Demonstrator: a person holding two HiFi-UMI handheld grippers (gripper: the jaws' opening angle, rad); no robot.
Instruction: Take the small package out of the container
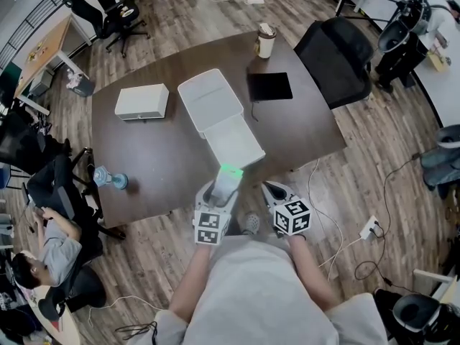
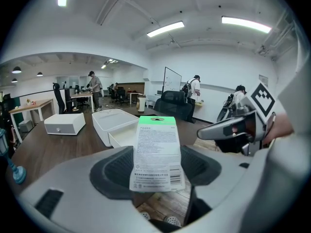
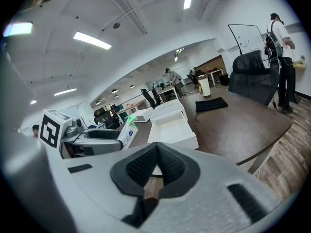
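Head view, surface: the dark surface (image 1: 158, 149) fills the middle, and its near edge lies just ahead of both grippers.
Container: the white container (image 1: 233, 144) lies open on the surface with its lid flipped back; the tray looks empty.
Package: the small package (image 2: 156, 154) is already out of the container, held in the air at the near edge of the surface, on the person's side of the tray.
Long axis: it runs straight out along the left fingers, green end forward towards the container and barcode end back in the grip.
Left gripper: the left gripper (image 2: 155, 171) pinches the lower part of the package between its fingers (image 2: 112, 171).
Right gripper: the right gripper (image 3: 156, 166) sits just beside the left one, on the package's right, its fingers pressed together on nothing.
Nearer hand: the left, since it already has the package; setting it down probably means reaching forward, with the open tray directly in the path.
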